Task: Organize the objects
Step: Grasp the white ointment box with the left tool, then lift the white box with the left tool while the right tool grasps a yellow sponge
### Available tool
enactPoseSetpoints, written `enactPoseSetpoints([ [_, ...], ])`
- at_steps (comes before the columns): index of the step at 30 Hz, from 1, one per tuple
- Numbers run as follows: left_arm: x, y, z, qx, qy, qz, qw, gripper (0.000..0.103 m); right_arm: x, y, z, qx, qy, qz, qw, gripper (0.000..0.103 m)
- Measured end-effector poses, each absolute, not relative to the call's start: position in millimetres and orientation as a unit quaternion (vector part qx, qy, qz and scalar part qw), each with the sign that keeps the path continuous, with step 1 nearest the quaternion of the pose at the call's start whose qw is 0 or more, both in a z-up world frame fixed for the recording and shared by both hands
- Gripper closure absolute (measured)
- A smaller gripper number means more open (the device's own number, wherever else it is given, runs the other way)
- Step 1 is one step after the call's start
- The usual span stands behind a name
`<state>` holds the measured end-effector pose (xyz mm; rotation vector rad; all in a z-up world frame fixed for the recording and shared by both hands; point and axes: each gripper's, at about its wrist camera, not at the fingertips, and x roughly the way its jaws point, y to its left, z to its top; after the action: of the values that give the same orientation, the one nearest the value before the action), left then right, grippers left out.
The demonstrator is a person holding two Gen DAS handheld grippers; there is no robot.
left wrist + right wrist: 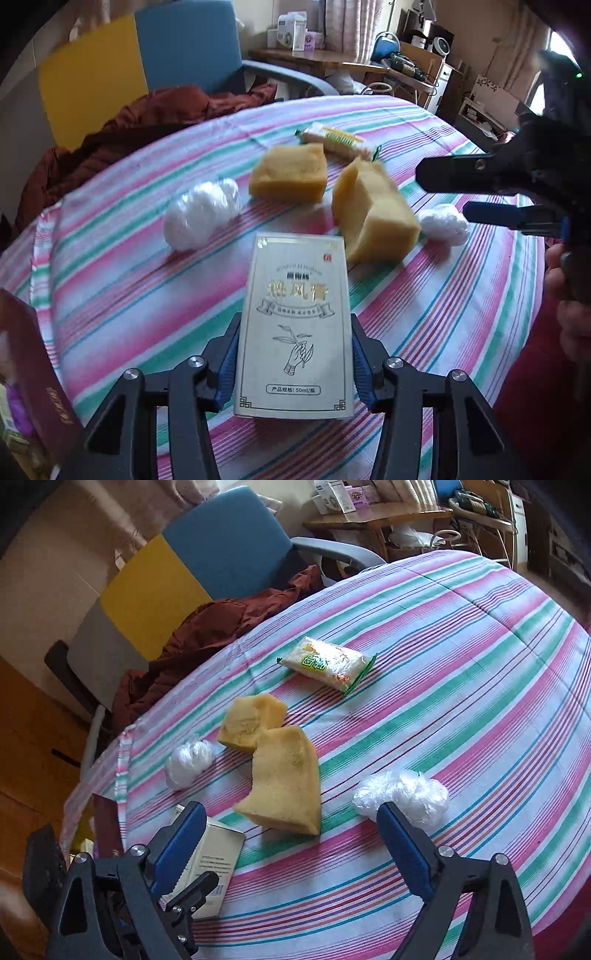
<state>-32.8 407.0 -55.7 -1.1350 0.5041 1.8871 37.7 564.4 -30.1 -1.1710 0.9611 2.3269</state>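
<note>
My left gripper (294, 326) is shut on a cream box with gold print (295, 266), held upright just above the striped tablecloth (110, 266). Beyond it lie two yellow sponge pieces (288, 173) (373, 214), two balls of clear plastic wrap (201, 212) (443, 221) and a green-and-white snack packet (338, 142). My right gripper (290, 808) stands open over the nearer sponge (284, 782), with nothing between its pads. A plastic ball (402, 797) lies just past its right finger. The held box (218, 853) shows behind its left finger.
A dark red box (33, 369) stands at the table's left edge. A chair with a blue and yellow back (207, 554) carries a rust-red cloth (207, 635) behind the table. A cluttered wooden desk (332, 59) stands farther back. A hand (561, 277) holds the right gripper.
</note>
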Motion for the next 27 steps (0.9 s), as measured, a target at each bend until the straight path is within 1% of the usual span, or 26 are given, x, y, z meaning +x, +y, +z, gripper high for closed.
enactPoseSetpoints([
  [6,-23.8,388.7,-57.8,-0.442,0.185,0.769,0.422,0.052,32.0,558.5,-31.2,-0.431,0.315,0.824,0.188,0.011],
  [9,-18.9,374.7,-57.3,-0.447,0.175,0.77,0.42,0.051,19.2,548.2,-26.3,-0.446,0.27,0.831,0.195,0.012],
  [12,-11.4,367.4,-58.8,-0.436,0.186,0.777,0.414,0.051,-5.5,536.0,-24.3,-0.464,0.224,0.836,0.191,0.012],
  [14,-9.8,366.0,-67.4,-0.448,0.192,0.773,0.406,0.051,-21.1,531.7,-31.7,-0.479,0.197,0.832,0.198,0.013],
  [16,-8.8,364.8,-73.3,-0.449,0.187,0.775,0.403,0.051,-30.8,532.2,-46.0,-0.501,0.178,0.82,0.212,0.017],
  [17,-7.4,363.9,-73.4,-0.444,0.186,0.779,0.402,0.051,-32.7,533.0,-52.8,-0.513,0.169,0.814,0.213,0.029],
  [18,-6.5,364.3,-73.8,-0.442,0.184,0.782,0.4,0.051,-33.4,532.1,-56.2,-0.518,0.162,0.812,0.212,0.05],
  [21,-5.6,364.2,-75.1,-0.436,0.17,0.792,0.393,0.051,-30.0,527.6,-54.7,-0.516,0.143,0.817,0.215,0.058],
  [27,-2.2,362.8,-78.5,-0.418,0.168,0.8,0.396,0.051,-27.1,524.7,-51.8,-0.516,0.133,0.819,0.215,0.059],
])
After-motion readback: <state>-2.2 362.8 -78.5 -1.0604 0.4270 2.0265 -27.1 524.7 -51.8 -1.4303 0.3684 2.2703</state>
